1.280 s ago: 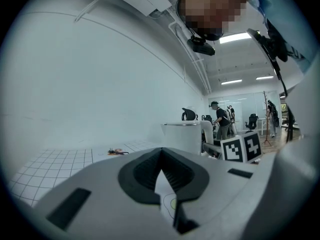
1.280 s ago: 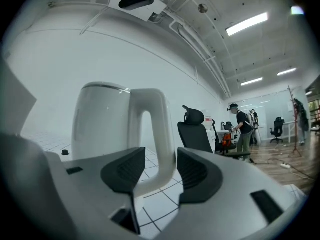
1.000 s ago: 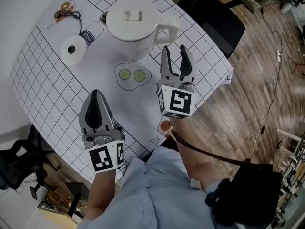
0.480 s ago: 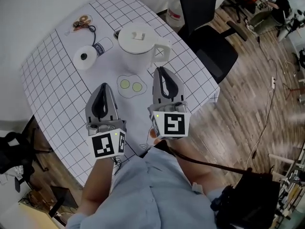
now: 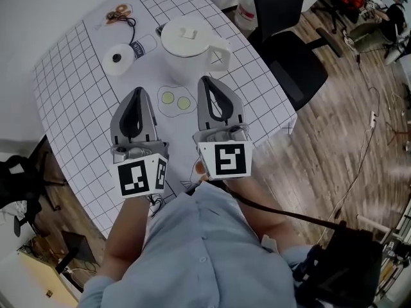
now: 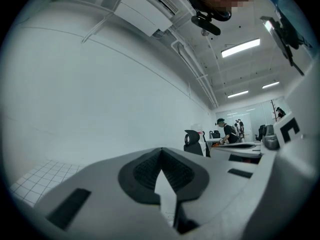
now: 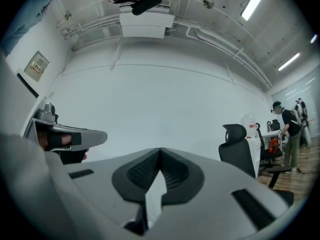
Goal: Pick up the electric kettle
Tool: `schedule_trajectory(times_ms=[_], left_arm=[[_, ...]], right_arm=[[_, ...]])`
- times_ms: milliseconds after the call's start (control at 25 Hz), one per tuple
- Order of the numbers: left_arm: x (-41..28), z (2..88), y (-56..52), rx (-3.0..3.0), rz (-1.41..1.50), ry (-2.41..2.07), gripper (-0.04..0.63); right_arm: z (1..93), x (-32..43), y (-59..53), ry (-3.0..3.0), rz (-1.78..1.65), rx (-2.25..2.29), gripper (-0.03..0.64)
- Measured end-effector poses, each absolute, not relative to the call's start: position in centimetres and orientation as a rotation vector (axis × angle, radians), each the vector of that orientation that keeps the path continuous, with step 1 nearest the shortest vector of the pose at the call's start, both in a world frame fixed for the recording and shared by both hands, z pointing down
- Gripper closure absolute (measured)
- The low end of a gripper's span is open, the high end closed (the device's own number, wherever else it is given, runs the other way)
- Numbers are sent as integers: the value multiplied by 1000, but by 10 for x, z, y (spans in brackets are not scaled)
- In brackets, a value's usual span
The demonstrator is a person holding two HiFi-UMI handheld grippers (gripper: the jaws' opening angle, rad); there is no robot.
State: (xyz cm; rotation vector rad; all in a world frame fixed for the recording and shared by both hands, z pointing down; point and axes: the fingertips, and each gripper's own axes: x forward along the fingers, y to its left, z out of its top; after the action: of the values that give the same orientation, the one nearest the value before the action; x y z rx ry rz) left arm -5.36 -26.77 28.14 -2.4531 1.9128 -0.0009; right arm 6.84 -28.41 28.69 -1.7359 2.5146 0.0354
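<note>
Electric kettle (image 5: pixel 187 43), white plastic with a flat round lid and looped side handle, stands upright on the gridded white bench (image 5: pixel 70 95). Left tongs (image 5: pixel 136 90) closed, empty; right tongs (image 5: pixel 207 79) have just closed on nothing.

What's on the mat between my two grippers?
Head view: a printed egg outline with two green dots lies on the mat between the left gripper and the right gripper, whose jaws have just closed on nothing. The kettle stands beyond it.
</note>
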Motion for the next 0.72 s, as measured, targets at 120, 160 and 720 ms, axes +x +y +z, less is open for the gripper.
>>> schedule_trajectory(times_ms=[120, 160, 720], left_arm=[[-49, 276, -265, -2439, 9, 1917, 595], [-48, 276, -265, -2435, 10, 1920, 595], [-49, 265, -262, -2384, 37, 1940, 595]], right_arm=[[284, 69, -285, 2538, 39, -1703, 617], [283, 69, -285, 2542, 42, -1693, 617], [274, 64, -282, 2552, 62, -1639, 617]])
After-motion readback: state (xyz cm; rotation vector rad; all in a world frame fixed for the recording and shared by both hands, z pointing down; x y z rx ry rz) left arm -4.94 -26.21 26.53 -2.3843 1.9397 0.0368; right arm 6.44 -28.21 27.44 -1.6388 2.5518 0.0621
